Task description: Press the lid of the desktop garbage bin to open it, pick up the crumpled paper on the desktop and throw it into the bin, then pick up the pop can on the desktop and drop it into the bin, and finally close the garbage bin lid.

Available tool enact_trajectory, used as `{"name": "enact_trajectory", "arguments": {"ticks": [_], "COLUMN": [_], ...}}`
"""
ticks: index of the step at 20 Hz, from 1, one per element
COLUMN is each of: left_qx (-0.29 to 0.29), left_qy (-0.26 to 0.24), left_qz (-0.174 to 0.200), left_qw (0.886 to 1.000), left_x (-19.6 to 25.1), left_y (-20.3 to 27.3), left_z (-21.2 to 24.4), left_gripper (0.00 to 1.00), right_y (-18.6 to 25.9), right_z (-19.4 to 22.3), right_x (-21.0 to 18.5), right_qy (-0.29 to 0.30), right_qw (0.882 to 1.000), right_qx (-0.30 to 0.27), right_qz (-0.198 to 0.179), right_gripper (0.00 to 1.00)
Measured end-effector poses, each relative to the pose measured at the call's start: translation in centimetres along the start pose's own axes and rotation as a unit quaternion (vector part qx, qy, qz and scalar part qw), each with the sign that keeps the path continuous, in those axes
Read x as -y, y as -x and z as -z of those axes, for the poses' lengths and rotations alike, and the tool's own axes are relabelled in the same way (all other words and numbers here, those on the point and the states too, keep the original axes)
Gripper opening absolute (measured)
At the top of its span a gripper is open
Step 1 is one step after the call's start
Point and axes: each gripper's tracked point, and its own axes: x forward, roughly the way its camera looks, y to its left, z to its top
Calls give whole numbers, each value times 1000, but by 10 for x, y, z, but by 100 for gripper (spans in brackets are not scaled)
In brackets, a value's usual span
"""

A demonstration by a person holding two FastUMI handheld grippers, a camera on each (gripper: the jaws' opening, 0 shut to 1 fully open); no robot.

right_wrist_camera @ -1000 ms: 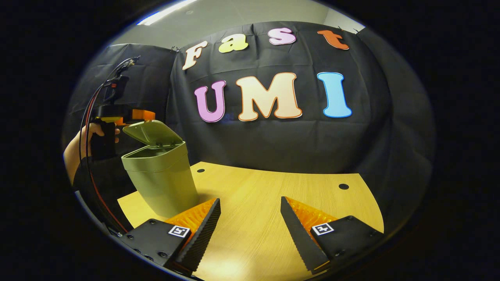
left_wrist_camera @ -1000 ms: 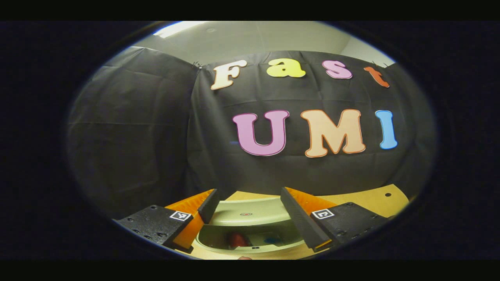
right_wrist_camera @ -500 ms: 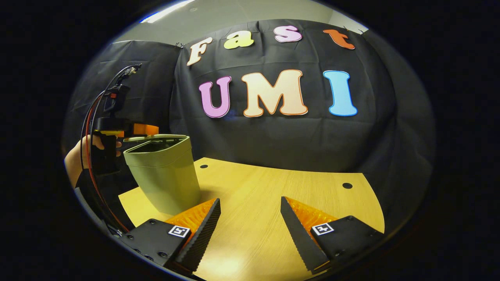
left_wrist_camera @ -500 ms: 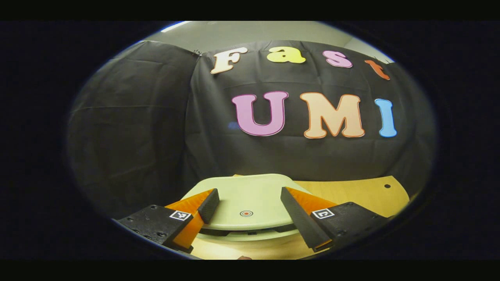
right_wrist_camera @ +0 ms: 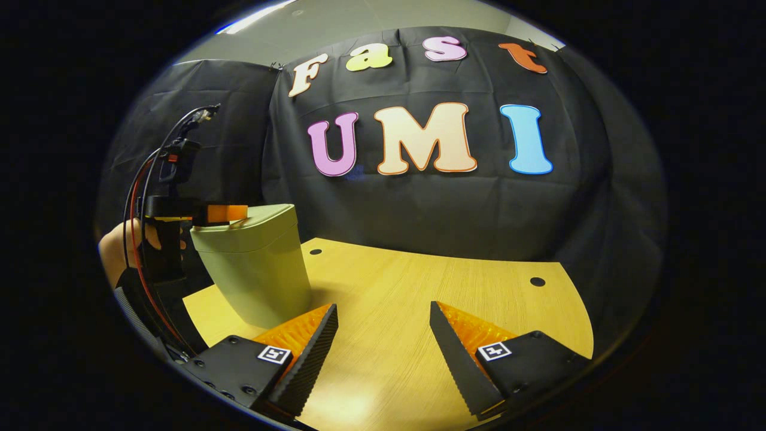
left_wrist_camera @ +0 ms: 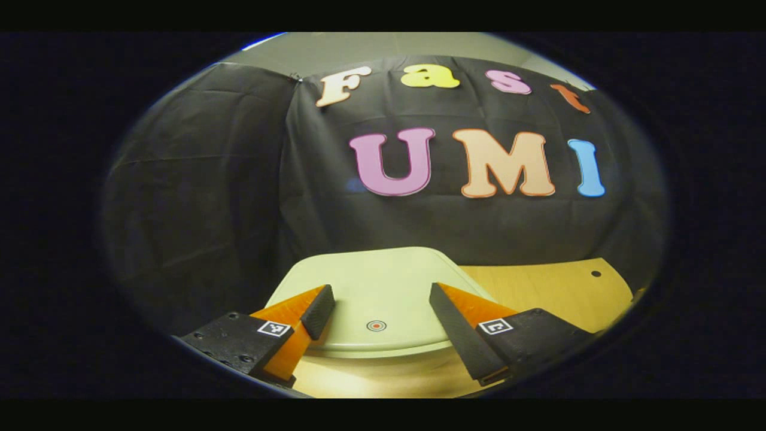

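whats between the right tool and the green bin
Just bare wooden tabletop between the right tool and the closed pale green plastic bin, in the right gripper view.

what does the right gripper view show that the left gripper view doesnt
Right gripper view: the bin's side wall, the hand holding the left gripper at the lid's edge, and the right gripper open over the desk.

Left gripper view: the lid's top with a small round mark, between its own open fingers.

Both: the shut lid and the desk.
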Motion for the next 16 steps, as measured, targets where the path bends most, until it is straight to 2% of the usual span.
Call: {"name": "enact_trajectory", "arguments": {"ticks": [1, 7, 9, 14, 16], "left_qx": [28, 2, 30, 56, 85], "left_qy": [17, 21, 30, 13, 14], "left_qz": [6, 21, 26, 40, 60], "left_qw": [999, 1000, 999, 998, 994], "left_x": [1, 1, 1, 6, 25], "left_y": [0, -1, 0, 7, 21], "left_z": [-5, 2, -6, -12, -28], "left_gripper": [98, 99, 99, 96, 94], "right_y": [1, 8, 11, 23, 34], "right_z": [0, -16, -20, -38, -54], "right_x": [-2, 8, 10, 19, 25], "right_qy": [-3, -7, -14, -12, -11], "right_qw": [1000, 1000, 999, 998, 996], "right_qx": [1, 21, 32, 56, 83], "right_qz": [-2, 9, 12, 22, 31], "right_gripper": [97, 97, 97, 97, 97]}}
